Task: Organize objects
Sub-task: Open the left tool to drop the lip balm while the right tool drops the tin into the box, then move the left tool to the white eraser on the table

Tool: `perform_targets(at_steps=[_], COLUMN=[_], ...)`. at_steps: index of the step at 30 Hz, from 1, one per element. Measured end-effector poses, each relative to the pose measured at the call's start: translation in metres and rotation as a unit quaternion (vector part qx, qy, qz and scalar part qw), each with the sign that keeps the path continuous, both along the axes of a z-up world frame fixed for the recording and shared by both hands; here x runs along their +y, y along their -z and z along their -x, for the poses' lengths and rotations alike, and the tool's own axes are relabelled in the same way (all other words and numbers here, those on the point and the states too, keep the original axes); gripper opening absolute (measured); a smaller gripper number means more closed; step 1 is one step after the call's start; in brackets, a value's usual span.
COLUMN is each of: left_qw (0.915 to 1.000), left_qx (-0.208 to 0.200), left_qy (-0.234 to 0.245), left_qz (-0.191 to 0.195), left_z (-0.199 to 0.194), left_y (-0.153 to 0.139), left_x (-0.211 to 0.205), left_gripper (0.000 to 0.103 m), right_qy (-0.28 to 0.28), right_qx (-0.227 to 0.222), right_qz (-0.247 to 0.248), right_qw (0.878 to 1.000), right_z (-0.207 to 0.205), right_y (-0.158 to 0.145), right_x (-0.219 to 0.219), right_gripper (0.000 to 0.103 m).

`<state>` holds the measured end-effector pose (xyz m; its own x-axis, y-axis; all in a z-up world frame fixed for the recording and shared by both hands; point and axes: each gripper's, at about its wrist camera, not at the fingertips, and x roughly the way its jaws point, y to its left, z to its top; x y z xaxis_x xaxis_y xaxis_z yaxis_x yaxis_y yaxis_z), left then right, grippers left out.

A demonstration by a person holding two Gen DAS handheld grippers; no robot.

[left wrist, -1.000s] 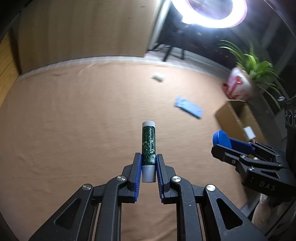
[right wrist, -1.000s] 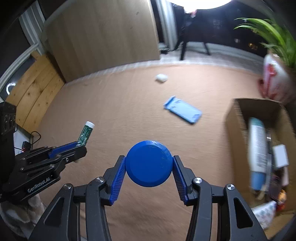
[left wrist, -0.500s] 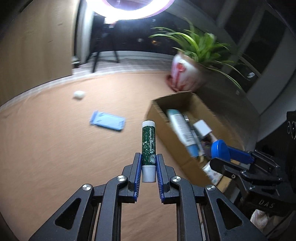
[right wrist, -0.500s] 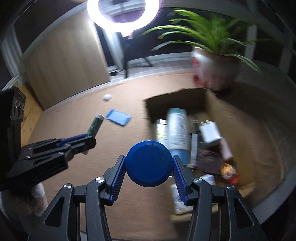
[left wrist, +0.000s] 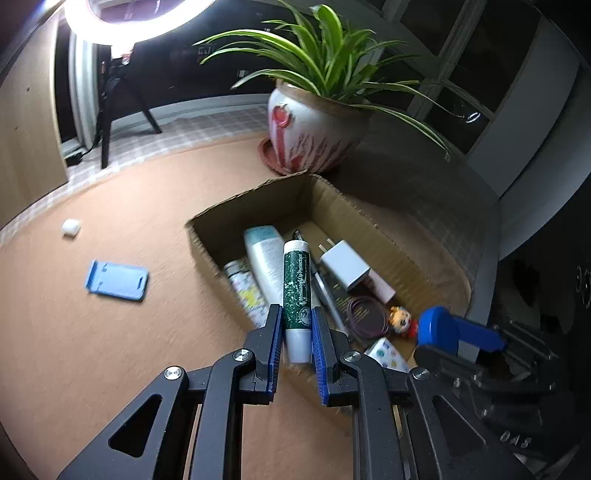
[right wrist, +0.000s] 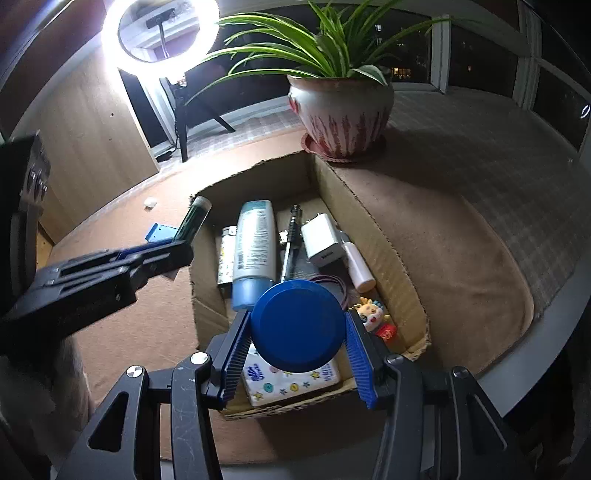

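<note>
My left gripper (left wrist: 296,345) has its jaws clamped on a green lip balm tube (left wrist: 297,291), held by its lower end with the white cap pointing forward over the near wall of the cardboard box (left wrist: 207,240). My right gripper (right wrist: 297,345) has its jaws pressed against both sides of a round blue lid (right wrist: 297,325), which hangs above the near end of the same box.

Inside the box lie a pale lotion bottle with a blue cap (right wrist: 254,249), a white charger plug (right wrist: 322,240), a black pen (right wrist: 290,243), a small cartoon figurine (right wrist: 375,314) and a tissue packet printed with stars and buttons (right wrist: 291,384) (the packet sits partly under the lid from my right view).

Out on the brown surface (left wrist: 92,350), well apart from the box, rest a blue phone stand (left wrist: 116,280) and a small white block (left wrist: 71,226). A potted spider plant (left wrist: 314,129) stands just beyond the box's far corner, with a ring light (right wrist: 159,33) glaring behind.
</note>
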<state>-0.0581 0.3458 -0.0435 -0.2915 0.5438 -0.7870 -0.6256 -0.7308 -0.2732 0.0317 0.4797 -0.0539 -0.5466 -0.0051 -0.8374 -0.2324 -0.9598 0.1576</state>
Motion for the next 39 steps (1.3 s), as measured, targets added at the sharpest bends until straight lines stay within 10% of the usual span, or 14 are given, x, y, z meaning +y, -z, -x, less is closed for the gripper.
perform_targets(at_steps=[6, 10, 39], left_qw=[0.9999, 1.0, 0.991], left_qx=[0.002, 0.006, 0.01], left_qy=[0.014, -0.007, -0.13], left_qz=[-0.001, -0.004, 0.033], left_z=[0.008, 0.012, 0.032], left_y=[0.001, -0.001, -0.001], left_x=[0.025, 0.026, -0.112], left_gripper=[0.018, 0.057, 0.057], right_qy=[0.0, 0.005, -0.101], right_qx=[0.007, 0.009, 0.038], right_qz=[0.009, 0.001, 0.037], right_qw=[1.0, 1.0, 0.994], right_z=[-0.004, -0.006, 0.053], right_y=[0.002, -0.001, -0.025], right_x=[0.007, 0.012, -0.053], right_gripper=[0.05, 0.064, 0.064])
